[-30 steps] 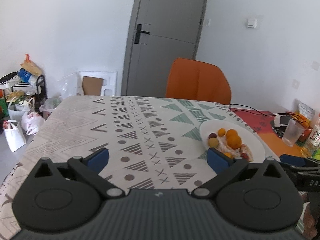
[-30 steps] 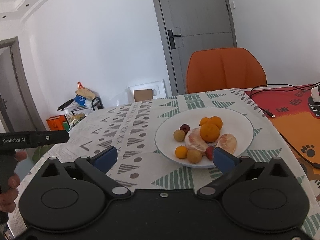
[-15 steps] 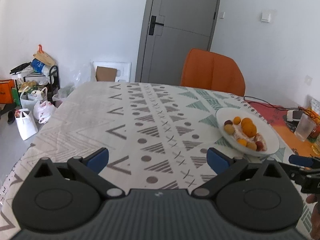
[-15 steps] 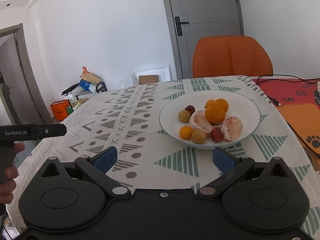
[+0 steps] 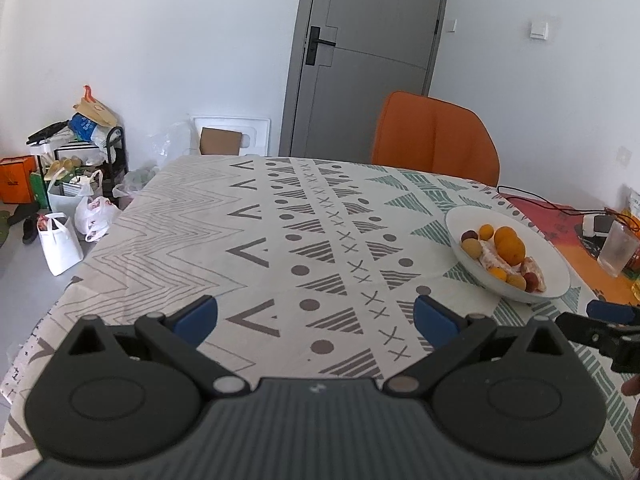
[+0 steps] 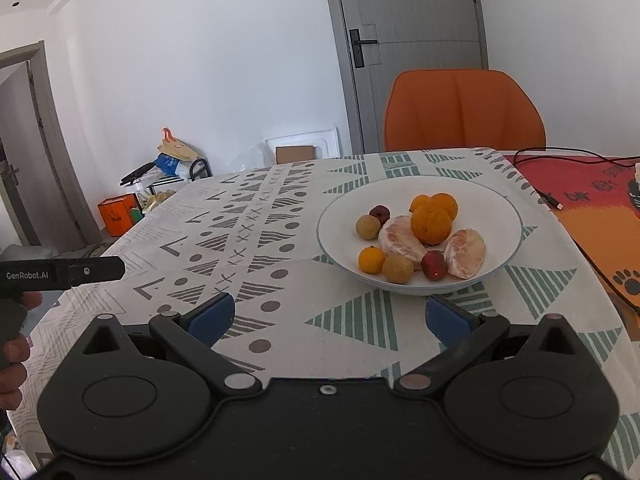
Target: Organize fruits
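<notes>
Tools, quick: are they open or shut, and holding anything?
Left tool: open, holding nothing.
Right tool: open, holding nothing.

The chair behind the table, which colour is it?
Orange; the padded chair shows best in the right wrist view.

A patterned tablecloth [image 6: 280, 248] covers the table, bearing a white fruit plate [image 6: 500, 208] and a red mat [image 6: 592, 196].

Left gripper [image 5: 316, 318]: black housing with two round discs, ribbed grey centre panel, silver pivot pins, blue finger pads [image 5: 196, 314]. Right gripper [image 6: 327, 318]: matching black build, blue pads. White "GenRobot.AI" lettering marks one side bar; bare skin shows on the left hand [image 6: 14, 354].
</notes>
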`<action>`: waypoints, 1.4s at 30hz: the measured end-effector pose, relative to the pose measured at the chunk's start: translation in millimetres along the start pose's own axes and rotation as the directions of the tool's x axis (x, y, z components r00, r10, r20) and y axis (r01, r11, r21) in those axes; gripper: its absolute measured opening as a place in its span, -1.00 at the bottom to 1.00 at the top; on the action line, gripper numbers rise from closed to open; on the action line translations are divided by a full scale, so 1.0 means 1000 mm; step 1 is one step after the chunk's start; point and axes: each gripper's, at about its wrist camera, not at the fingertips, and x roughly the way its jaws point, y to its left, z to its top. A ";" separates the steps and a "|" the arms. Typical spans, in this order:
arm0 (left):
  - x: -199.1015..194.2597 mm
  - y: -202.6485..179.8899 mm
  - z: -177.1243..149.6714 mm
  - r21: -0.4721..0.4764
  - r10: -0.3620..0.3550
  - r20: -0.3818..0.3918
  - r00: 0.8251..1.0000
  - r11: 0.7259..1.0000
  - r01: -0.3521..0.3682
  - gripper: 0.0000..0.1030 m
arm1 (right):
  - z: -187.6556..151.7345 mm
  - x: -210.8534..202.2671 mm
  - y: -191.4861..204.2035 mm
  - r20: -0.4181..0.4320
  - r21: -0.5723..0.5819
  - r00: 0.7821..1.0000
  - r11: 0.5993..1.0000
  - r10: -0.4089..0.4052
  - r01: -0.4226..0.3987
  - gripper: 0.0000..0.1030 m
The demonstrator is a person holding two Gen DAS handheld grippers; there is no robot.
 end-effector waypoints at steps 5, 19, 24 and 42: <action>-0.001 0.001 0.000 0.002 0.003 0.002 1.000 1.000 -0.003 1.00 | 0.002 -0.001 0.000 0.000 0.015 1.000 1.000 0.025 -0.025 1.00; -0.003 -0.001 0.000 0.020 0.007 -0.004 1.000 1.000 -0.007 1.00 | 0.002 -0.001 0.002 0.000 0.006 1.000 1.000 0.017 -0.017 1.00; -0.004 -0.001 0.001 0.028 0.016 -0.002 1.000 0.999 -0.016 1.00 | 0.002 -0.001 0.002 0.001 0.006 1.000 1.000 0.017 -0.017 1.00; -0.005 -0.002 0.001 0.039 0.019 -0.001 1.000 0.999 -0.019 1.00 | 0.002 -0.001 -0.001 0.003 0.004 1.000 1.000 0.013 -0.013 1.00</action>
